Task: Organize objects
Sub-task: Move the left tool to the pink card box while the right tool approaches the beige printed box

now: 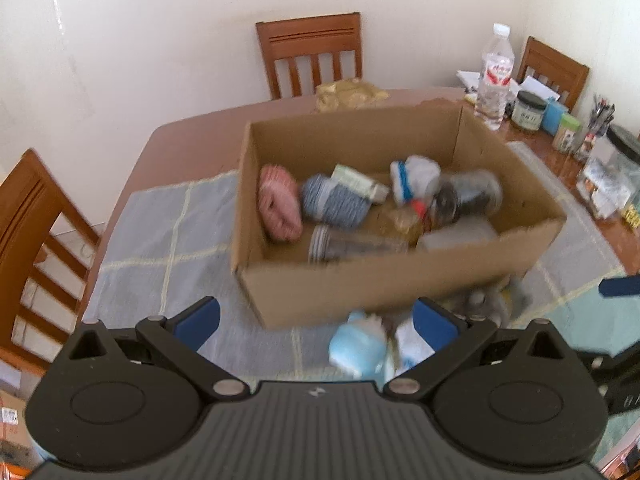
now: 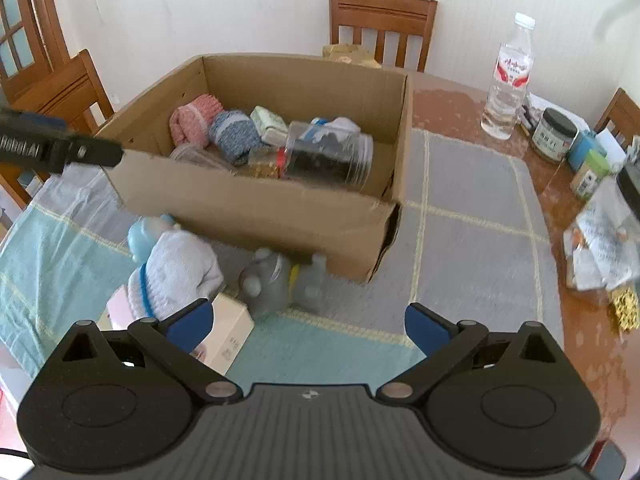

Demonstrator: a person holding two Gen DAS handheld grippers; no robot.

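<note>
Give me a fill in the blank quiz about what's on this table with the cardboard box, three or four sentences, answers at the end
1. The pink knitted roll lies inside the ______ box.
2. The white-and-blue plush toy lies ______ the cardboard box, on the cloth.
3. The right gripper has its jaws ______ and holds nothing.
4. The clear water bottle stands ______ on the wooden table.

Missing words: cardboard; outside; open; upright

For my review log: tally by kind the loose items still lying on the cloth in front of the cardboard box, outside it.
Plush toys: 2, the white-and-blue plush and the grey plush
Small cartons: 1, the white carton
Total: 3
All three lie on the cloth against or near the cardboard box front wall.
</note>
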